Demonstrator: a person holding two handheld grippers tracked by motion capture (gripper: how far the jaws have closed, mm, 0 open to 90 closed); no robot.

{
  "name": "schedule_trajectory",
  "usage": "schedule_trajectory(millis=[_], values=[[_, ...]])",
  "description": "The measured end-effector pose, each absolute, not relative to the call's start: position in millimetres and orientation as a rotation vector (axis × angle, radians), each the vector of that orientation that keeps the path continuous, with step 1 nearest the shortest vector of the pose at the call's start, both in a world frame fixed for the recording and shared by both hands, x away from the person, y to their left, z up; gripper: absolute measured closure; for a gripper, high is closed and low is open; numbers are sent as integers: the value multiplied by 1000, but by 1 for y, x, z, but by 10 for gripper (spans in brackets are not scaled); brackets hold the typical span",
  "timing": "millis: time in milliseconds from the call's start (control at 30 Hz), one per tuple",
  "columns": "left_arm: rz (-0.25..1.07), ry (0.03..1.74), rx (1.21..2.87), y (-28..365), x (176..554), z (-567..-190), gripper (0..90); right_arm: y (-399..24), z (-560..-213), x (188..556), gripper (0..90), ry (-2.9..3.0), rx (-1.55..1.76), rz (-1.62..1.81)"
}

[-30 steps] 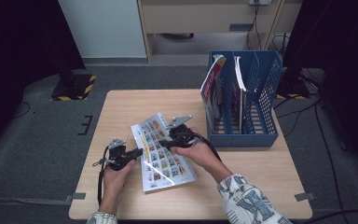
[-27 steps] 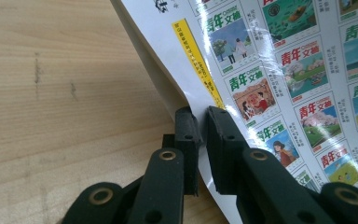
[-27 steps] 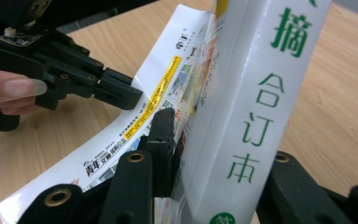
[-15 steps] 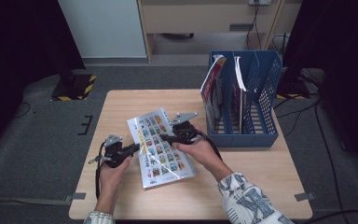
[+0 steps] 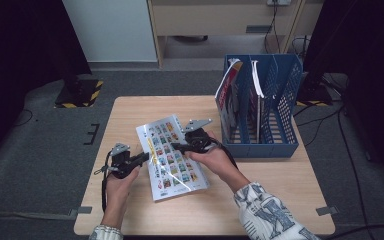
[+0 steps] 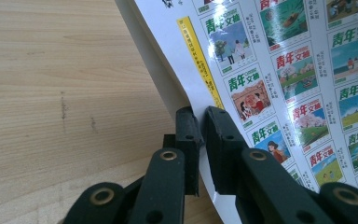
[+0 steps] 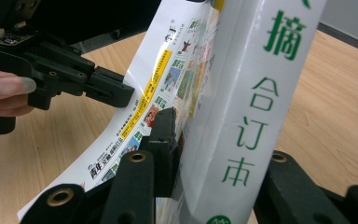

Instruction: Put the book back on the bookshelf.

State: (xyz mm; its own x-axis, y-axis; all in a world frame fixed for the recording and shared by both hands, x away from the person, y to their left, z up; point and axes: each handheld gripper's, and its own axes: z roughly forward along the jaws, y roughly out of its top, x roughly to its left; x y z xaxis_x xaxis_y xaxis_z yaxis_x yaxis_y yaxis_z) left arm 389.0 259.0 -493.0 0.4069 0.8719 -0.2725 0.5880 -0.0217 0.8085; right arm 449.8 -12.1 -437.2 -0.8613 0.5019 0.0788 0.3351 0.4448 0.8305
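The magazine (image 5: 172, 157) is a thick, glossy, bound volume lying near the middle of the table (image 5: 130, 112), its cover printed with a grid of small coloured pictures and a narrow yellow strip down one side; light glares off the slick paper. Its spine, seen close in the right gripper view, is flat, white and broad, with large green characters running down it. The left gripper (image 6: 198, 135), of matte black plastic with round metal rivets in its arms, has its jaws closed tight on the thin white edge of the cover sheet, which curls up from the block of pages in a smooth bend. The right gripper (image 7: 214, 154) grips the thick body of the magazine across the spine, its jaws set apart by the width of the book and pressing on either side. In the high view the two grippers meet the magazine from opposite sides, the left at its left edge, the right (image 5: 190, 145) at its upper right, a grey three-cornered plate on top. The table is pale wood with fine straight grain and a few dark scuffs. At its far right stands a blue file rack (image 5: 280, 145) of perforated plastic with upright dividers, holding a few thin books on edge, well apart from the magazine.
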Motion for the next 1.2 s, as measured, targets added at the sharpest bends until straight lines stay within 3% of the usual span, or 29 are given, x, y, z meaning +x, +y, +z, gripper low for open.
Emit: schedule_trajectory(millis=[1200], values=[[450, 1235, 1692, 266, 397, -465, 842, -10, -424, 456, 677, 2457, 729, 1417]])
